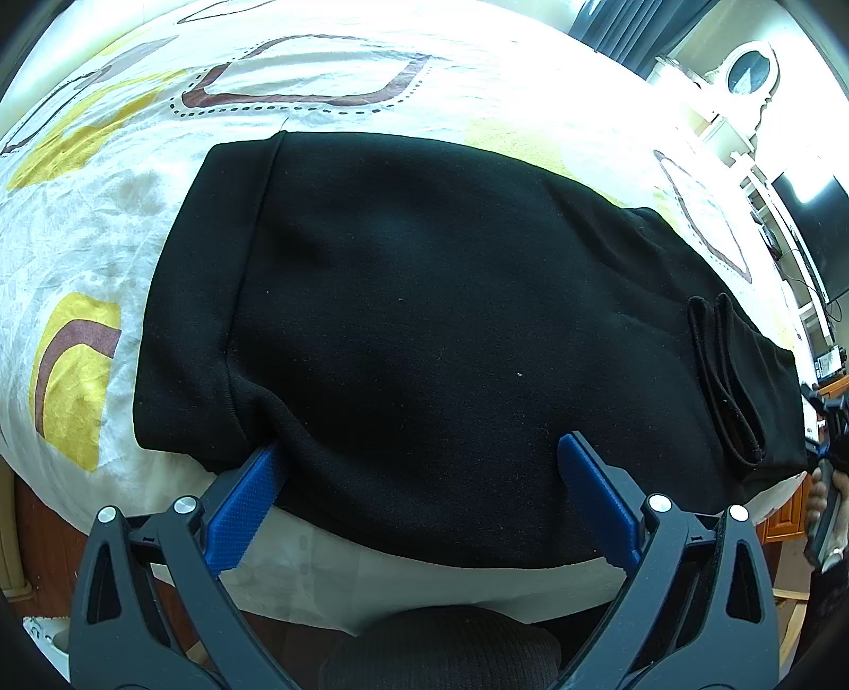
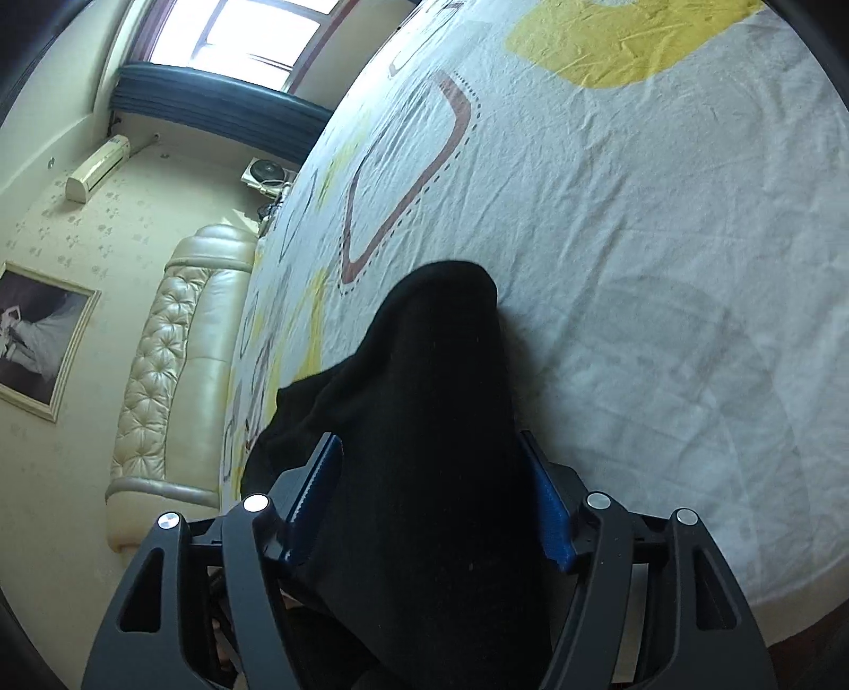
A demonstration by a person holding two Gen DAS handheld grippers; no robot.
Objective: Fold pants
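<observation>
Black pants (image 1: 424, 329) lie folded flat on the patterned bed sheet (image 1: 95, 223), with the waistband end at the left and doubled hems at the right. My left gripper (image 1: 422, 451) is open at the near edge of the pants, its blue fingers (image 1: 244, 504) wide apart over the fabric. In the right wrist view, my right gripper (image 2: 430, 456) has a thick bunch of the black pants (image 2: 424, 424) between its blue fingers; the fabric hides the fingertips, so I cannot tell how tightly it grips.
The bed's near edge (image 1: 424, 589) runs just below the left gripper. A padded cream headboard (image 2: 175, 371), a wall picture (image 2: 37, 339) and a window (image 2: 239, 32) show in the right wrist view. Shelves and a dark screen (image 1: 812, 233) stand at the right.
</observation>
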